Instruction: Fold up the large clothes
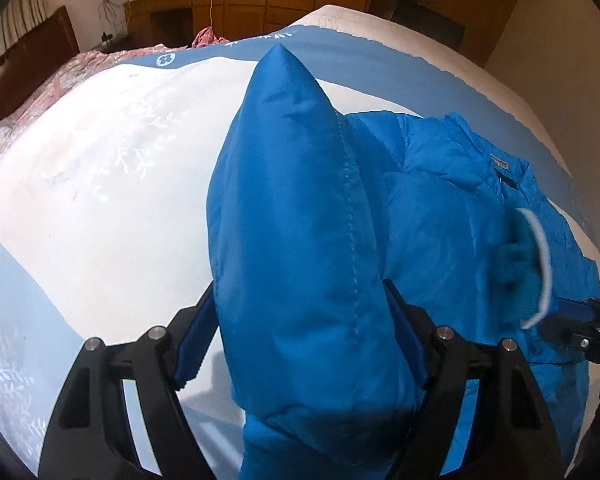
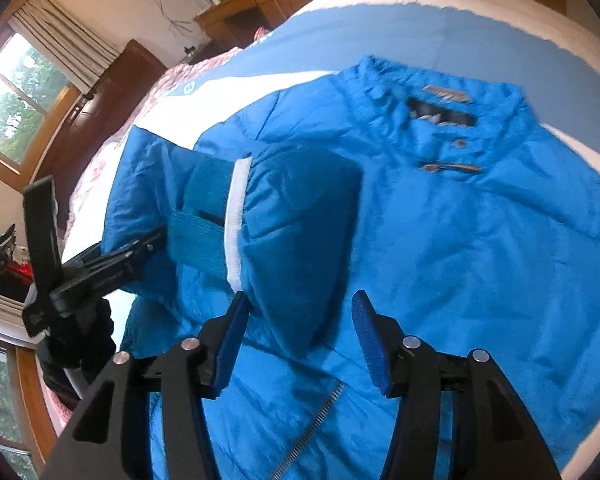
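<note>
A bright blue puffy jacket [image 2: 440, 240] lies spread on the bed, collar at the far side. My right gripper [image 2: 300, 298] is shut on a raised sleeve [image 2: 300, 220] whose white-striped cuff [image 2: 236, 216] points left. In the left wrist view that cuff [image 1: 540, 264] is blurred, next to the right gripper [image 1: 576, 320]. My left gripper [image 1: 300, 292] stands wide open astride a thick fold of the jacket [image 1: 292, 200]. The fold fills the gap and touches both pads without being pinched. From the right wrist view the left gripper [image 2: 152, 244] sits at the jacket's left edge, by the cuff.
The bed cover [image 1: 100, 200] is white with blue bands, over a pink quilt [image 1: 28, 112]. A dark wooden headboard [image 2: 112, 92] and a window [image 2: 16, 92] are at the left, a wooden desk [image 2: 236, 12] beyond. A dark-gloved hand [image 2: 80, 340] holds the left gripper. The jacket's zipper [image 2: 312, 428] runs near my right jaws.
</note>
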A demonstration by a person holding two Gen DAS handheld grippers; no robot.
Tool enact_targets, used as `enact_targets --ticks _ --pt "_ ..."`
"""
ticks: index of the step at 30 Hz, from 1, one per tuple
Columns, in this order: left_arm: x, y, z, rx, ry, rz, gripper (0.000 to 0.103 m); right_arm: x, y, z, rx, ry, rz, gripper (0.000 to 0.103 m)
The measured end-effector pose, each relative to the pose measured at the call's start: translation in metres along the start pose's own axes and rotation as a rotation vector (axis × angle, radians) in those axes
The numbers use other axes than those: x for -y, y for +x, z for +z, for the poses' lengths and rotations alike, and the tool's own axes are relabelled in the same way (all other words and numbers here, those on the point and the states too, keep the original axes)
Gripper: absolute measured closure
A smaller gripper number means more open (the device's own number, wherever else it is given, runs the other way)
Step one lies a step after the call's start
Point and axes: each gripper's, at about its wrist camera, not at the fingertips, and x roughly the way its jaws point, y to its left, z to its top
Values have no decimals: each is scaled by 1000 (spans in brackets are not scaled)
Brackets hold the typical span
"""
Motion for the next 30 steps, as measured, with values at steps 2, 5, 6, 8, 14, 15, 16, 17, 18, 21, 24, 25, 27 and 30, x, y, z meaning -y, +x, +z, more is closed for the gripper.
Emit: enact_targets --ticks 2,5,6,8,14,15,16,17,18,21,24,25,27,30 --pt "-1 -8 -3 6 5 -8 27 -3 6 2 -2 -3 -7 64" --pt "-5 -20 -3 17 -3 -26 28 -4 1 0 29 -15 -40 83" --pt "-7 -26 -3 29 -6 -42 28 -1 -7 -3 42 -5 -34 86" --pt "-7 -34 -3 50 -5 -70 28 8 -24 -6 75 18 -31 88" --pt "13 -47 -8 80 45 -176 27 40 -77 -29 145 80 -93 88" --pt "18 -48 -9 83 58 -186 27 45 -83 -32 154 93 -115 88" --pt "21 -49 -10 88 66 -192 27 50 -87 -35 159 101 -129 88" --pt "25 -50 -11 95 75 -199 27 56 -91 -40 168 111 -160 88" --pt "26 -54 -12 106 79 -211 28 61 -94 -44 178 122 -197 88" --pt "28 -64 -11 146 81 -243 29 82 -90 -48 164 167 -241 88" --pt "35 -60 -12 167 110 -166 29 103 -72 -50 105 225 -195 87" --pt "37 -52 -12 147 116 -157 29 106 -70 -52 102 229 -184 86" --pt "39 -26 -13 71 111 -155 29 107 -74 -55 112 231 -164 82" --pt "36 -6 -13 44 117 -97 29 95 -89 -59 154 186 -215 74"
